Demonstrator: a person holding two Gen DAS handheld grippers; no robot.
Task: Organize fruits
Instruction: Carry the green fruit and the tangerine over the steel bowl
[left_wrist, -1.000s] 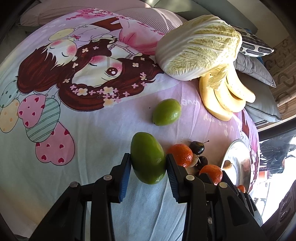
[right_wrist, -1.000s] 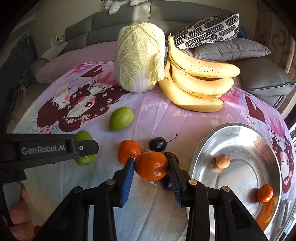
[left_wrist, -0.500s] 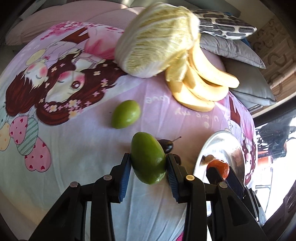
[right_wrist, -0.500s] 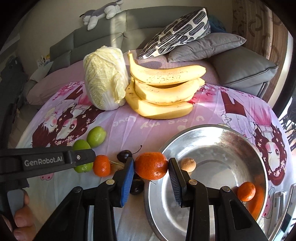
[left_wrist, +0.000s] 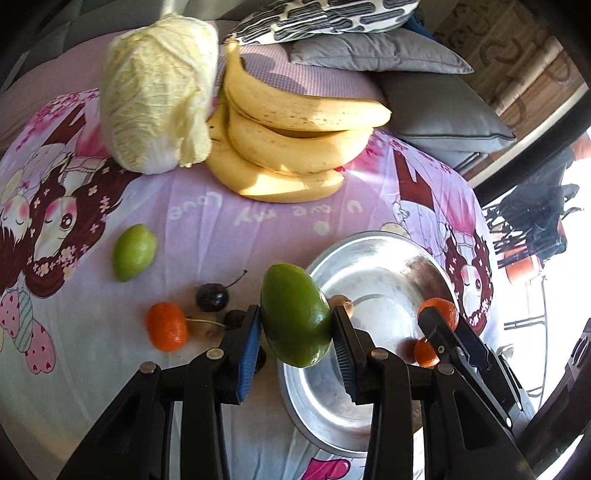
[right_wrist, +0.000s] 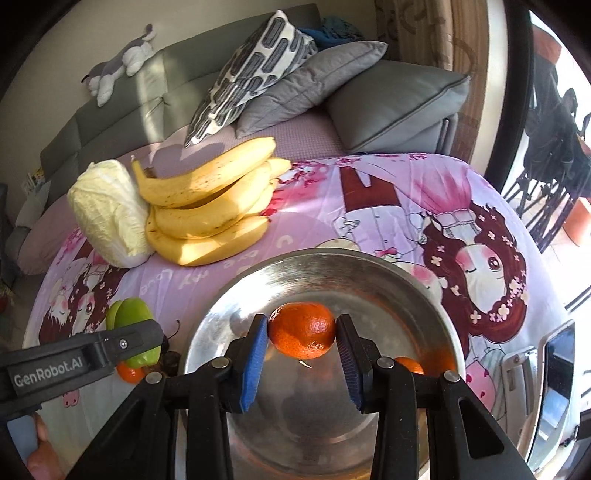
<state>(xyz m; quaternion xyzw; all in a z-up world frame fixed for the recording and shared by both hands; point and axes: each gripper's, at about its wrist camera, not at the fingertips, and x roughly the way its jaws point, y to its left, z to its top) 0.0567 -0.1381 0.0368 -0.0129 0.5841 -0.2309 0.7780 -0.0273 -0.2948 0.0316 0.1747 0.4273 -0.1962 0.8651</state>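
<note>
My left gripper (left_wrist: 297, 326) is shut on a green oval fruit (left_wrist: 295, 314), held over the near left rim of the steel bowl (left_wrist: 369, 266). Over the middle of the bowl (right_wrist: 369, 280), my right gripper (right_wrist: 301, 341) is shut on a tangerine (right_wrist: 302, 330). The bowl holds another tangerine (right_wrist: 408, 363) and a small brown fruit (left_wrist: 341, 301). On the cloth to the left lie a green lime-like fruit (left_wrist: 133, 252), a tangerine (left_wrist: 166, 326) and dark cherries (left_wrist: 211, 296).
A bunch of bananas (left_wrist: 295, 147) and a napa cabbage (left_wrist: 159, 96) lie at the back of the pink cartoon cloth. Grey and patterned cushions (right_wrist: 332, 85) sit on the sofa behind. A person's hand (right_wrist: 37, 454) holds the left gripper at the lower left.
Both grippers have carried their fruit to the right. The tangerine went from above the cloth to over the bowl, and the green fruit has reached the bowl's left rim.
</note>
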